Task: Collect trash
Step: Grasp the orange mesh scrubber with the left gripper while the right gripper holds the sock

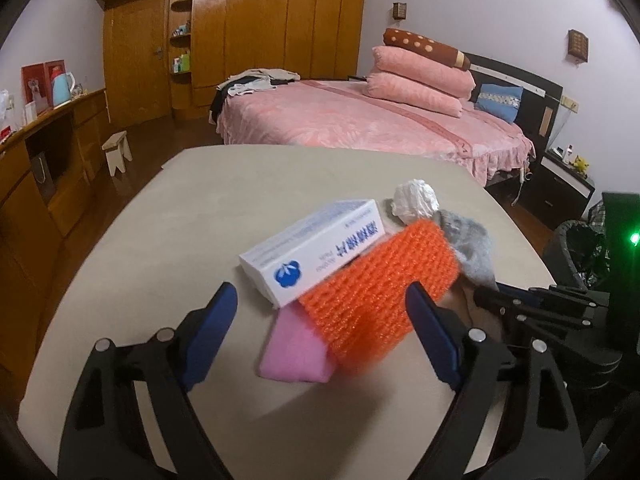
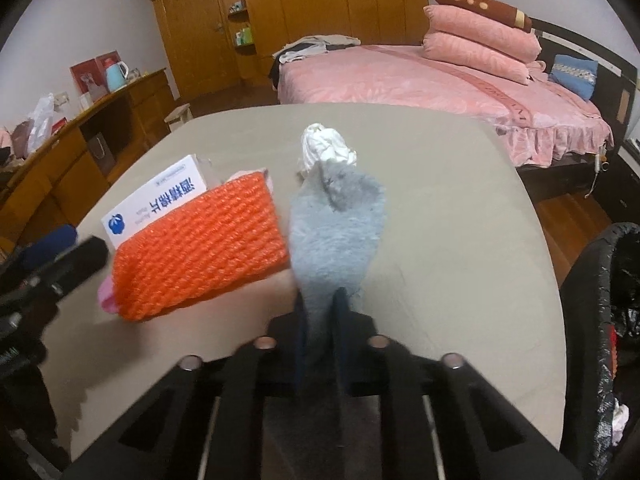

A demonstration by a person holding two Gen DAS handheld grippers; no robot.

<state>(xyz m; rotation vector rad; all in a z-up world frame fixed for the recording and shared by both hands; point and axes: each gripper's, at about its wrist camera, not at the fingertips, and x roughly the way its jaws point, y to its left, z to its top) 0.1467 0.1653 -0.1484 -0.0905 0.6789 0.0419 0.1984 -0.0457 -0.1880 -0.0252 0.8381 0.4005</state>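
On the beige table (image 1: 168,240) lie a white box with blue print (image 1: 316,248), an orange knitted pad (image 1: 380,292) over a pink sponge (image 1: 296,352), a grey sock (image 1: 472,248) and a crumpled white tissue (image 1: 414,198). My left gripper (image 1: 322,312) is open, its blue fingers either side of the orange pad and box. My right gripper (image 2: 320,312) is shut on the grey sock (image 2: 336,232) and holds its near end. The tissue (image 2: 326,150) lies just beyond the sock, and the orange pad (image 2: 200,244) and the box (image 2: 156,204) lie to its left.
A black-lined trash bin (image 2: 608,320) stands off the table's right edge; it also shows in the left wrist view (image 1: 580,252). A pink bed (image 1: 360,120), wooden wardrobe (image 1: 240,32), desk (image 1: 48,148) and small stool (image 1: 118,150) lie beyond the table.
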